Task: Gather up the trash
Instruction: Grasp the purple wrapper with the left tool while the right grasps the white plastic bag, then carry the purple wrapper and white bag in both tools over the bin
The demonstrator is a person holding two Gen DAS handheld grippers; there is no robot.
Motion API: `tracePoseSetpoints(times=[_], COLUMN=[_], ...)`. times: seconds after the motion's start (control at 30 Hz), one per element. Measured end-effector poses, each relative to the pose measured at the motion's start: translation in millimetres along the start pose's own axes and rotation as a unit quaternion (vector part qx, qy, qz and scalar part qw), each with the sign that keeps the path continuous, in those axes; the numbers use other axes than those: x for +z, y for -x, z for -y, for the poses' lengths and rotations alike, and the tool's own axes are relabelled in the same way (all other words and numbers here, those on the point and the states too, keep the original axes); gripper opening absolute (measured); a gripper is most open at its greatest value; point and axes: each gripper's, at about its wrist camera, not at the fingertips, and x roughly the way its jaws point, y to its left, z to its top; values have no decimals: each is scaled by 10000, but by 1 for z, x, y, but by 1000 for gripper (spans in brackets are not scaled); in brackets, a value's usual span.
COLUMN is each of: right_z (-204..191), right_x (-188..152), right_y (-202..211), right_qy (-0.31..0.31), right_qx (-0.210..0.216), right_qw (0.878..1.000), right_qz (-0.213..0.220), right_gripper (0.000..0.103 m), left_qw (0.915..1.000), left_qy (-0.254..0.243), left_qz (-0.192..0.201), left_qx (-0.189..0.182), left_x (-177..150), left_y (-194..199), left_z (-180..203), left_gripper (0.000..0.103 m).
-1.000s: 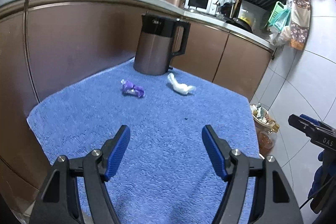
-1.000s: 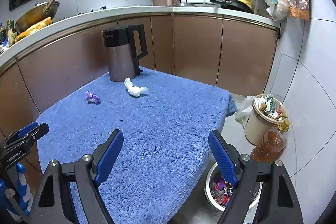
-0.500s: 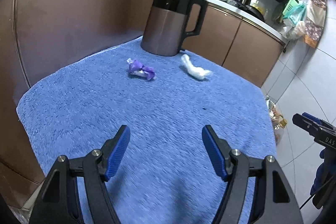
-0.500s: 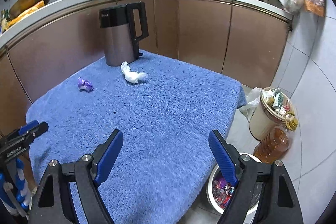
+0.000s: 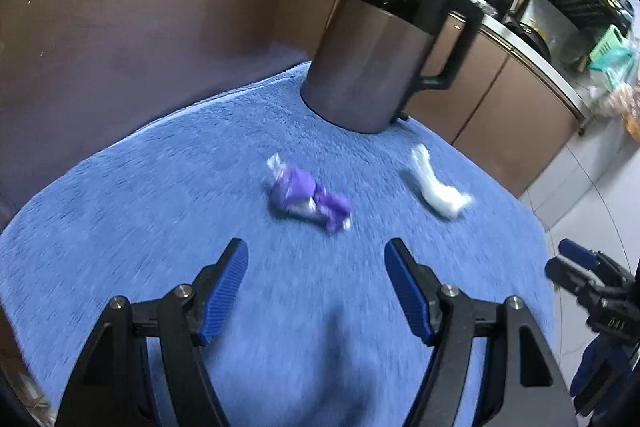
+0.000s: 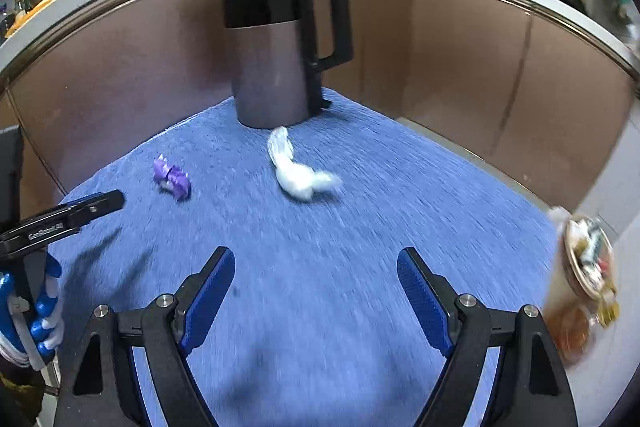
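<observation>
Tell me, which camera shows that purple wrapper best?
The left wrist view: the purple wrapper lies large and near the middle, just ahead of the left claw, though blurred. The right wrist view shows it smaller, off to the left.

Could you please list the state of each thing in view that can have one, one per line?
Left gripper: open, empty.
Right gripper: open, empty.
Purple wrapper: crumpled, lying loose on the blue towel.
White wrapper: crumpled, lying loose near the kettle.
Kettle: upright, lid shut.
Bin: open, trash inside.
</observation>
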Motion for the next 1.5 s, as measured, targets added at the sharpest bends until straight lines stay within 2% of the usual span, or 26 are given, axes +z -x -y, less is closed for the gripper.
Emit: tracePoseSetpoints(times=[0.23,0.37,0.43,0.47,0.53,0.57,0.63,0.67,0.7,0.9,1.07,1.33,1.5], right_z=[-5,-8,-10,-10,-9,-7,-7,-7,-7,-8,-20,-36,-38], right_x=[46,60,60,59,56,54,50,49,48,38,20,-32,-62], right_y=[-75,-113,-127,-134,-146,-150,-153,-150,-148,-116,-70,25,90], right_qy=[50,40,84,110,117,95,100,131,109,85,88,124,162], right_qx=[418,519,467,429,391,416,392,354,391,472,663,818,670], right_qw=[9989,9979,9976,9973,9964,9956,9954,9957,9957,9966,9967,9965,9974], right_qz=[-198,-390,-509,-580,-744,-836,-864,-848,-837,-665,-459,-133,199], right_gripper=[82,82,82,79,64,51,43,34,30,30,30,30,30], left_qw=[9992,9987,9987,9988,9989,9989,9992,9994,9994,9996,9994,9950,9888], left_qy=[58,-5,-59,-78,-74,-59,-50,-56,-65,-166,-246,-762,-1149], left_qz=[-63,-154,-116,-80,-48,-40,-22,-11,1,113,239,646,950], left_qx=[381,478,483,480,469,453,389,346,326,206,109,88,98], left_x=[20,19,19,18,18,19,18,16,14,2,-10,-41,-63], left_y=[-50,-66,-68,-68,-67,-66,-63,-60,-56,-26,10,87,136], left_z=[5,5,3,2,1,0,0,1,1,8,18,50,74], left_gripper=[68,47,44,41,39,38,34,34,34,34,34,34,34])
